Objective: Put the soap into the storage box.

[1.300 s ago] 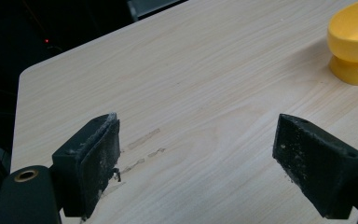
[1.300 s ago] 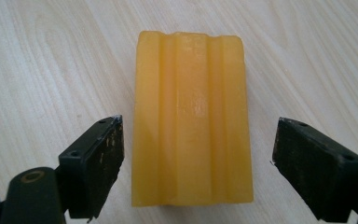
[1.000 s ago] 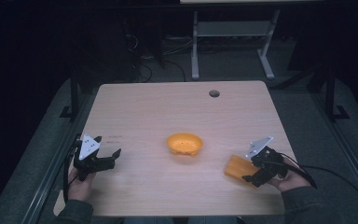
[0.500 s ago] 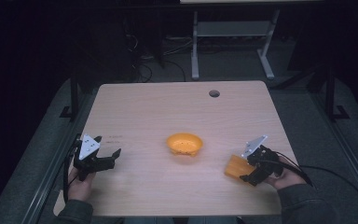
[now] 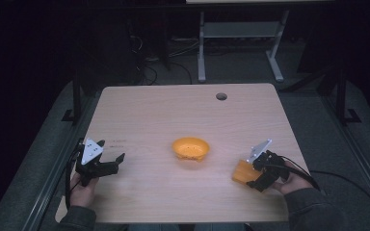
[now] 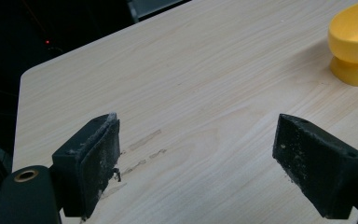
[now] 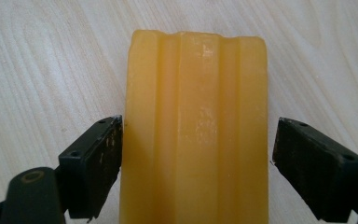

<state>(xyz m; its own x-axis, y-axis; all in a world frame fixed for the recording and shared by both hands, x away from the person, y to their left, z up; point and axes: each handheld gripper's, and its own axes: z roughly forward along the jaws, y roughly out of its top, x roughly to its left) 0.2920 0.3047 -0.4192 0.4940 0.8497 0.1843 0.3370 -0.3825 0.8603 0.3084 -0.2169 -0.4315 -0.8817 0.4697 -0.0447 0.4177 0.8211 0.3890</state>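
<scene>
My right gripper straddles the orange ridged block at near right, jaws spread, not yet pinching. Left gripper idle, spread, empty. Next, likely: close squarely, lift toward the yellow bowl.

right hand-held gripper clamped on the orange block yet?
No: in the right gripper view the block lies between open jaws, the left one touching or nearly so, a clear gap at the other.

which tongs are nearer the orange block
Right. The right tongs straddle the orange block, open, one jaw touching its side, the other apart. The left tongs sit open across the table, beyond the yellow bowl.
</scene>
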